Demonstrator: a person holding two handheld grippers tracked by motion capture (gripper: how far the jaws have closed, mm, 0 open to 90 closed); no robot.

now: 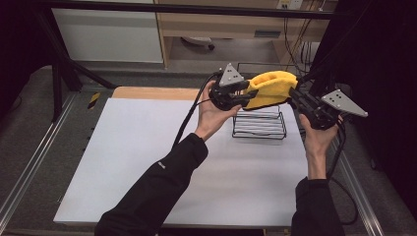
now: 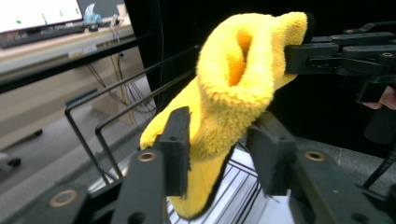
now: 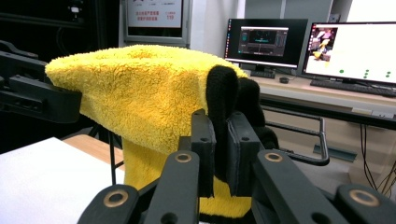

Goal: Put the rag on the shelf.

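A fluffy yellow cloth point(image 1: 270, 87) with a black edge is held in the air above a black wire rack point(image 1: 259, 125), stretched between my two grippers. My left gripper point(image 1: 248, 96) is at its left end. In the left gripper view the cloth point(image 2: 233, 84) bulges loosely between the parted jaws of the left gripper point(image 2: 219, 140), which stands open around it. My right gripper point(image 1: 295, 93) is at the right end. The right gripper view has the right gripper point(image 3: 222, 126) shut on the cloth's black-edged corner point(image 3: 223, 88), the yellow part point(image 3: 140, 93) spreading to the left.
The wire rack stands at the back right of the white table point(image 1: 147, 162), under the cloth. Rails run along both table sides. A dark frame post point(image 1: 339, 44) rises close behind my right gripper. Monitors point(image 3: 355, 51) sit on a desk beyond.
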